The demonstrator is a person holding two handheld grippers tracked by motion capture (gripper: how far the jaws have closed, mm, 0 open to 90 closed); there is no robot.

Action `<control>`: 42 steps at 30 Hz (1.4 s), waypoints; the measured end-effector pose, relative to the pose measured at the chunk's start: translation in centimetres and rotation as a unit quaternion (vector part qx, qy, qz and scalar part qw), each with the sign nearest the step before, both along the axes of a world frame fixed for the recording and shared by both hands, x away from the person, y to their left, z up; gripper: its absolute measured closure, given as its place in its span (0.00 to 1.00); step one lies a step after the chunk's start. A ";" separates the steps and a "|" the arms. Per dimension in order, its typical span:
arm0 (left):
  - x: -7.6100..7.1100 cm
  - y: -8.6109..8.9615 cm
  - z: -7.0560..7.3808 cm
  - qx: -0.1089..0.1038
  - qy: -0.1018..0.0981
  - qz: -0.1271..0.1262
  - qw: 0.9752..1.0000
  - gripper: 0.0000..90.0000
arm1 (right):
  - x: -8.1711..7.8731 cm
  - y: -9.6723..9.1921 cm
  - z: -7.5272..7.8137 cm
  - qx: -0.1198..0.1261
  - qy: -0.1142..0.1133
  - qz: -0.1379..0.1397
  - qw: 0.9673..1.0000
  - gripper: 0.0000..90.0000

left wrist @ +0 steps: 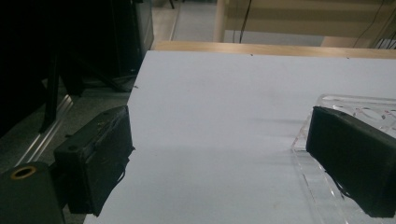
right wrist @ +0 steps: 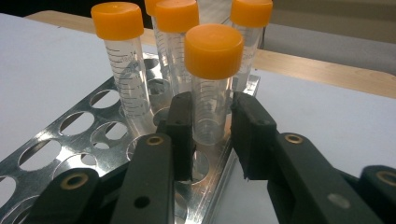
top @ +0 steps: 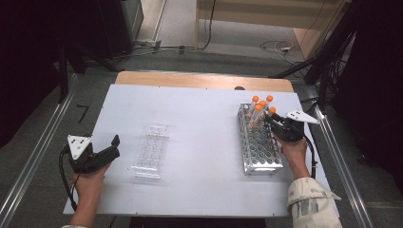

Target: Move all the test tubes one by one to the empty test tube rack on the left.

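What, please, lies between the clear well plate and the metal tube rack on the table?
Nothing: in the high view the stretch of white table between the clear well plate and the metal tube rack is bare.

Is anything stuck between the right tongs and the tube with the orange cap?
No. The right tongs already have their jaws around the nearest tube in the metal rack, below its cap, with nothing between. The other tubes stand behind it.

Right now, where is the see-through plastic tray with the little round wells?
In the high view, the clear plastic well tray lies flat left of the table's centre, just right of the left gripper, far from the metal tube rack.
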State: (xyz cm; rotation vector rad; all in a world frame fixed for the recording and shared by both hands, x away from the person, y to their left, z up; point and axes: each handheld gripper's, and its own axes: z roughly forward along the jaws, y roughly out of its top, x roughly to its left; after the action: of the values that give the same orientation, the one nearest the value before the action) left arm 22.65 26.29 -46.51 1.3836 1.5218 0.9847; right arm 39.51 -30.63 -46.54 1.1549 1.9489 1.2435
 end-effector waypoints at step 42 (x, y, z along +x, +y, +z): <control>0.0 0.1 -0.1 0.000 0.003 0.000 1.000 0.09 | -1.0 -0.1 2.7 0.027 -0.030 -0.006 0.999 0.80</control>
State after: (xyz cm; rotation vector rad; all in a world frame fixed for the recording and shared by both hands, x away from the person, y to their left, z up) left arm 22.65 26.39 -46.58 1.3886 1.5264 0.9801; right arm 38.53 -30.72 -43.85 1.1413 1.8722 1.3176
